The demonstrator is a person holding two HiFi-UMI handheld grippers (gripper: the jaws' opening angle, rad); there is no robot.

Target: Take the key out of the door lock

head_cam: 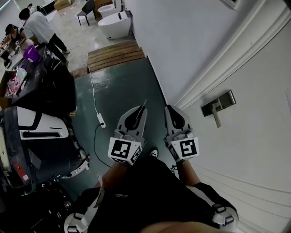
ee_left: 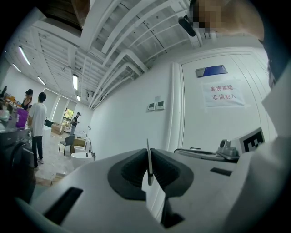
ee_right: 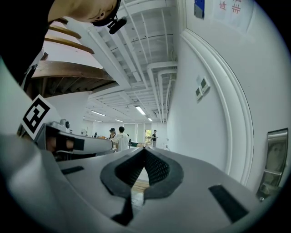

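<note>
the key (ee_left: 148,164) shows only edge-on, a thin strip pinched in the left claw (ee_left: 149,152); its shape cannot be told. right of the right claw (ee_right: 144,149), the door handle plate (ee_right: 275,159) is cut by the picture's edge, and the sign (ee_right: 232,11) high above it is cut at the top. people (ee_right: 120,139) far beyond that claw's tips are too small to make out.

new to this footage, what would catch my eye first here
Two grippers side by side in the middle of the head view: the left gripper is shut on a thin flat key, the right gripper shut with nothing in it. Just right of them, a silver door handle sticks out from the white door.
</note>
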